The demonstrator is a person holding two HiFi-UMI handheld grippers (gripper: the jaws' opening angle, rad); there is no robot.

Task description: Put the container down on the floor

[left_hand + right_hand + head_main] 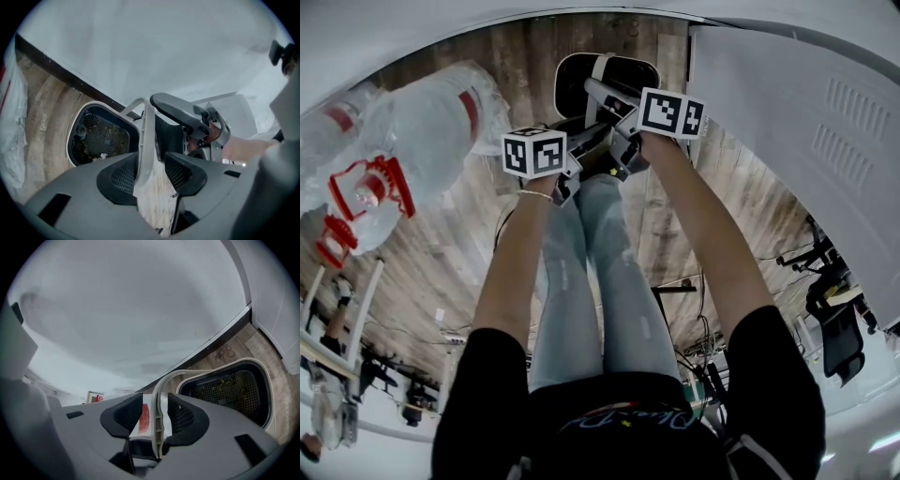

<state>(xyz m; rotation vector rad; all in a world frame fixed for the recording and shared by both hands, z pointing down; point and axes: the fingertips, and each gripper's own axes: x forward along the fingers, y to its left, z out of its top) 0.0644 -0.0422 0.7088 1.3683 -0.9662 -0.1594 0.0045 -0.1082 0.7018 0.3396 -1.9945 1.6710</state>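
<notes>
The container [572, 80] is a black mesh-lined bin with a white rim. It sits on the wooden floor by the wall, in front of the person's feet. Its white bail handle [146, 136] stands up and runs between the jaws of my left gripper [151, 176]. The handle lies against the left pad with a gap to the right pad, so that gripper is open. My right gripper [155, 414] is open around the same handle [161, 385], with clear space on the handle's left side. In the head view both grippers [581, 141] [614, 101] meet over the bin.
Large clear water bottles [403, 141] with red handles, wrapped in plastic, lie on the floor at the left. A white panel [806, 122] stands at the right and a white wall with a dark baseboard [70, 77] behind the bin. Black chairs [834, 319] are further right.
</notes>
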